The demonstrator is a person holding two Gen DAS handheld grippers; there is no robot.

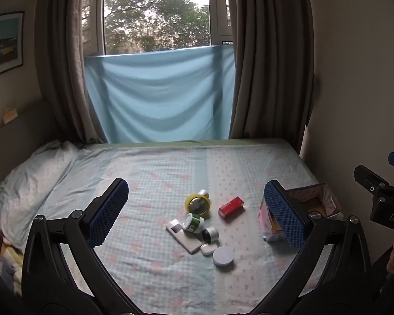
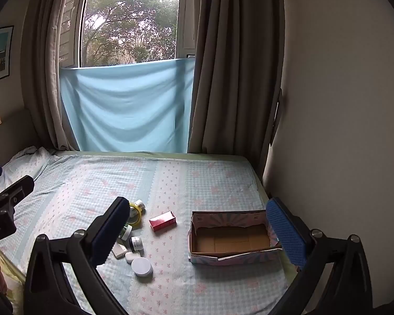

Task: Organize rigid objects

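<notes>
- The left gripper [image 1: 197,210] hangs above the bed with its jaws wide apart and nothing between them; through the gap lies the cluster of small things.
- The right gripper [image 2: 197,233] is also spread wide and empty, framing the open cardboard box [image 2: 231,239], which looks bare inside.
- My reading is that the sorting has not begun: every object sits on the sheet and the box holds nothing, so the step in hand is choosing a first pick.
- The cluster: a yellow tape roll [image 1: 197,204], a green-and-white jar [image 1: 193,223] on its side, a small dark jar [image 1: 211,235], a flat white device [image 1: 183,236], a small white case [image 1: 208,249] and a round white lid [image 1: 223,256], touching or nearly so.
- The red carton [image 1: 231,206] lies apart from the pile, between it and the box, with free sheet all round; it seems the easiest first grasp.
- A pick inside the pile likely calls for narrower jaws, or the neighbours get nudged.
- The bed sheet [image 2: 210,183] is open beyond the objects; the box sits near the bed's right edge by the wall [image 2: 341,131], leaving little room on that side.
</notes>
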